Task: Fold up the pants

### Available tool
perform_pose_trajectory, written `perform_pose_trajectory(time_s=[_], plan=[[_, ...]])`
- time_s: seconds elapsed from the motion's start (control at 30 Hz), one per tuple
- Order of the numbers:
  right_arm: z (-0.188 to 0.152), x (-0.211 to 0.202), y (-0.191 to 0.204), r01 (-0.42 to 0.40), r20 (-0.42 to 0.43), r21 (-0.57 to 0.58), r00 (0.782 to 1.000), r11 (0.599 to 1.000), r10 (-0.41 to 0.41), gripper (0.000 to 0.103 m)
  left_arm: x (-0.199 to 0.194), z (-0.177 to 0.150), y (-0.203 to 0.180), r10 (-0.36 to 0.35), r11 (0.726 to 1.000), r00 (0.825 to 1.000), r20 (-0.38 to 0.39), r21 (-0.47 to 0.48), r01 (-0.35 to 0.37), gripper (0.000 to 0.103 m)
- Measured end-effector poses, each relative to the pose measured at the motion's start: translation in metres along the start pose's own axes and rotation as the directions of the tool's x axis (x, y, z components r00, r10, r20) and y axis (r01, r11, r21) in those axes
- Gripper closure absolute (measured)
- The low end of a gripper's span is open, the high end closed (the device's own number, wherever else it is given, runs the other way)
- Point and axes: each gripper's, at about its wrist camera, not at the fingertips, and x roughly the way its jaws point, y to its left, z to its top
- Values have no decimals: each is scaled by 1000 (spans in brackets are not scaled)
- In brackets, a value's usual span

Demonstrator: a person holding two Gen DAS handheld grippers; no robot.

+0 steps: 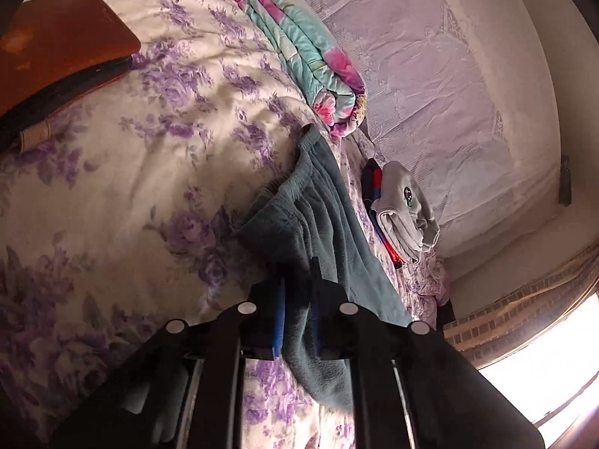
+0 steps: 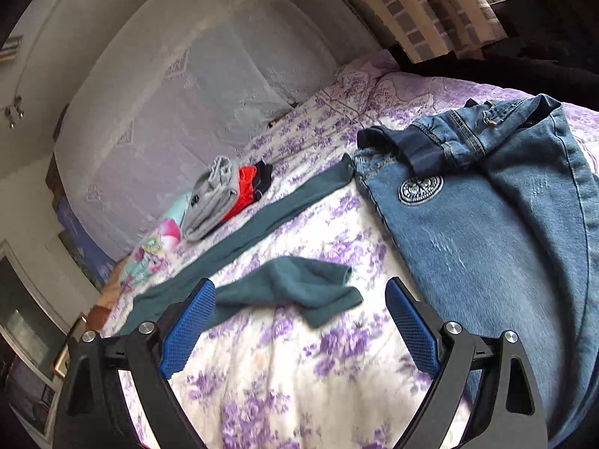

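Dark teal fleece pants (image 1: 318, 220) lie on a floral purple bedspread (image 1: 149, 149). My left gripper (image 1: 299, 314) is shut on the teal fabric near the waistband, which bunches between its blue pads. In the right wrist view the teal pants (image 2: 262, 220) stretch in a long strip across the bed, with one leg end (image 2: 307, 292) folded over on the spread. My right gripper (image 2: 299, 321) is open and empty, its blue pads (image 2: 187, 329) standing just short of that leg end.
Blue jeans (image 2: 486, 224) with a round patch lie to the right. A stack of folded grey, red and dark clothes (image 2: 224, 194) sits near the headboard (image 2: 168, 112), also in the left wrist view (image 1: 400, 209). A rolled floral blanket (image 1: 310, 56) and a brown wooden board (image 1: 56, 48) are there too.
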Motion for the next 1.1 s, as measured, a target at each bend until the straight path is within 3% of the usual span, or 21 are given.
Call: perform_pose_trajectory(time_s=[0.07, 0.13, 0.3, 0.37, 0.4, 0.43, 0.5, 0.57, 0.63, 0.7, 0.77, 0.87, 0.93, 1.0, 1.1], plan=[[-7, 1, 8, -10, -53, -36, 999, 999, 8, 18, 3, -4, -5, 48, 999, 999, -5, 27, -47, 86], [-14, 9, 14, -73, -119, -32, 990, 997, 69, 21, 5, -7, -11, 74, 996, 997, 6, 59, -74, 79], [-23, 63, 45, -185, -302, -49, 939, 981, 162, 21, 8, -14, -28, 118, 976, 993, 31, 181, -121, 49], [-15, 95, 58, -231, -374, -53, 907, 972, 195, 21, 11, -18, -36, 135, 961, 990, 34, 237, -140, 38], [-5, 112, 62, -228, -384, -66, 904, 971, 187, 21, 12, -19, -40, 146, 952, 989, 33, 266, -150, 31], [11, 127, 61, -181, -354, -74, 924, 981, 144, 21, 14, -21, -44, 158, 943, 987, 32, 293, -160, 28], [54, 143, 47, -95, -217, 7, 972, 995, 94, 26, 16, -23, -49, 181, 926, 983, 33, 330, -182, 21], [88, 144, 31, -109, -115, 136, 986, 985, 125, 31, 16, -24, -50, 192, 920, 981, 39, 339, -194, 19], [104, 130, 31, -166, -62, 156, 982, 974, 177, 30, 13, -24, -48, 186, 925, 982, 45, 329, -190, 18], [102, 113, 35, -164, -55, 95, 984, 982, 170, 30, 11, -22, -44, 164, 936, 985, 45, 309, -169, 17], [90, 99, 31, -86, -73, 39, 993, 996, 88, 30, 10, -20, -41, 142, 945, 989, 42, 291, -148, 15], [73, 93, 4, -20, -131, 75, 991, 997, 30, 30, 9, -21, -42, 137, 946, 990, 46, 290, -144, 14], [69, 97, -9, -30, -153, 126, 987, 992, 49, 33, 11, -21, -43, 141, 943, 989, 45, 297, -148, 13], [71, 104, -10, -45, -156, 142, 985, 989, 67, 46, 12, -22, -44, 142, 942, 989, 45, 301, -149, 12], [81, 123, 3, -81, -167, 154, 980, 985, 106, 50, 11, -22, -44, 140, 943, 989, 44, 297, -147, 12]])
